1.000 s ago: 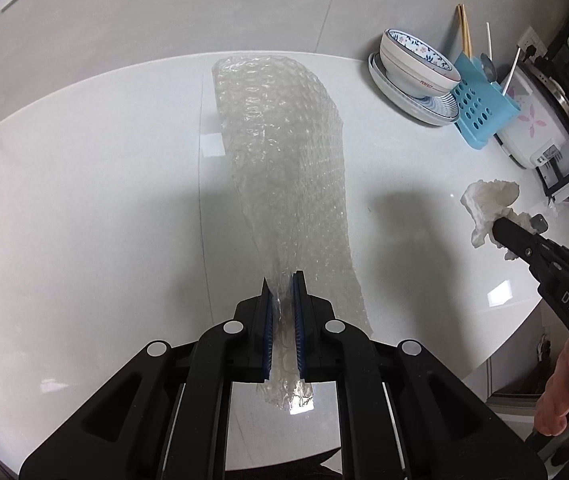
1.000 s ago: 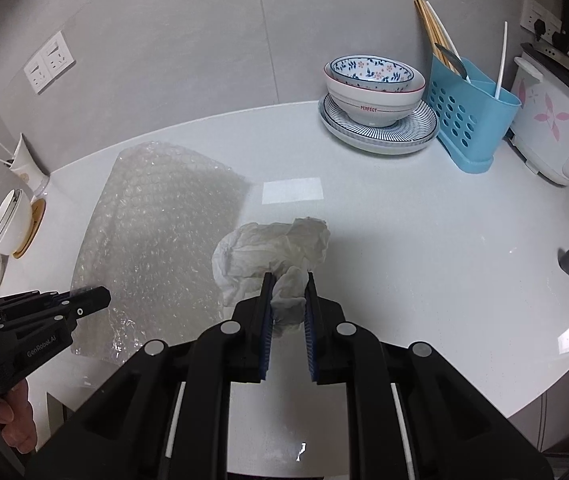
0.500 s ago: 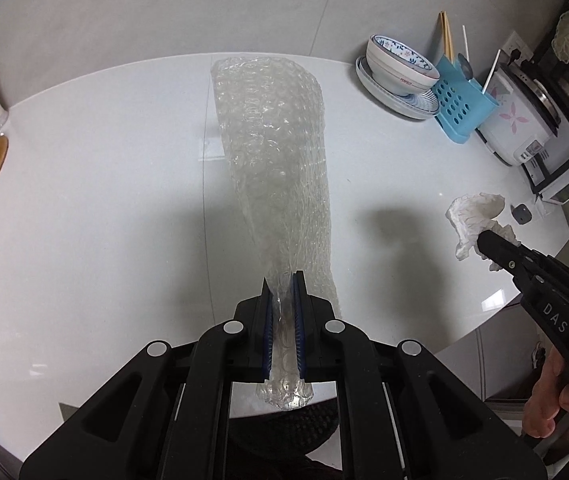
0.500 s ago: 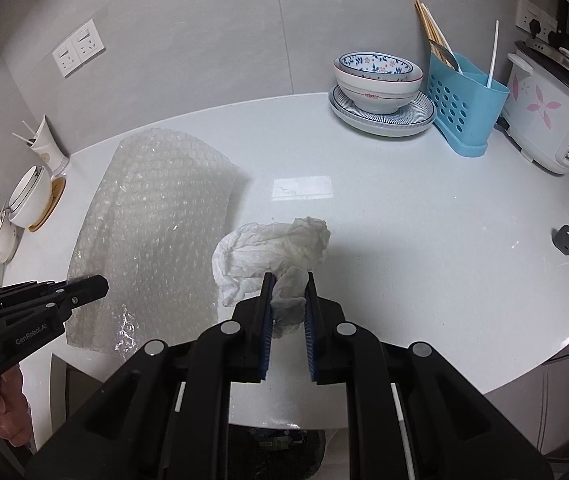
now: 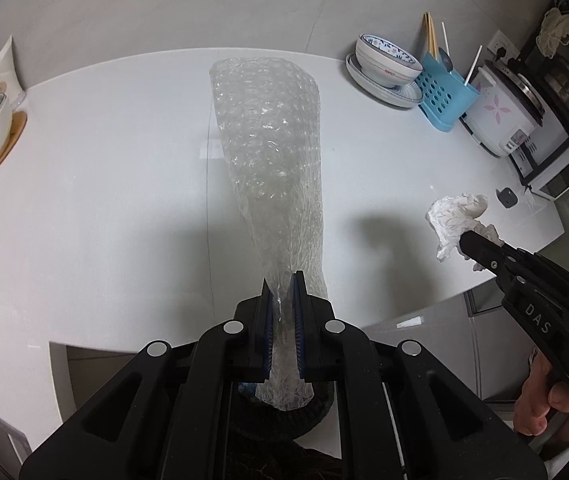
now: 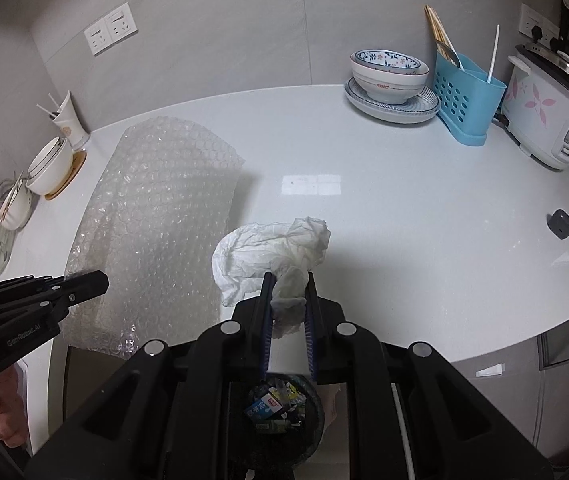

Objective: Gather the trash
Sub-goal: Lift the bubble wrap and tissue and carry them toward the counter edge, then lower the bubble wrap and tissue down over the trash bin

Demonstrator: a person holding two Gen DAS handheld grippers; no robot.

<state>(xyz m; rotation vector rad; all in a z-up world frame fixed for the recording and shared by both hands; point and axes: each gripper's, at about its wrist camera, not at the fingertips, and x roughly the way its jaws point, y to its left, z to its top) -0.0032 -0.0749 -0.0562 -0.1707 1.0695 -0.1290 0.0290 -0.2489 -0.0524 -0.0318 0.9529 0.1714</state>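
Right now my left claw (image 5: 282, 280) is clamped tight on one end of the bubble wrap (image 5: 272, 152), which hangs as a long strip up the middle of the left wrist frame, above the white counter (image 5: 104, 168). My right claw (image 6: 287, 280) is pinched almost fully closed on a twist of the crumpled tissue (image 6: 268, 244), the bulk of it bunched just above the pads at the centre of the right wrist frame.

Below my right claw, at the bottom centre of that frame, sits a dark bin (image 6: 284, 404) with scraps of packaging in it; in the left wrist frame its rim shows under the lower end of the wrap.

Along the back of the counter, at upper right in both frames, a patterned bowl (image 6: 388, 74) rests on a striped plate (image 6: 392, 102), just beside a blue cutlery holder (image 6: 464, 96) with chopsticks, then a white rice cooker (image 6: 544, 112) with pink flowers. A small dark block (image 6: 560, 224) lies alone near the right edge. At the left, a white bowl (image 6: 50, 166) sits on a wooden coaster beside a cup (image 6: 70, 124) with sticks in it. Nothing stands between my claws and the bin.
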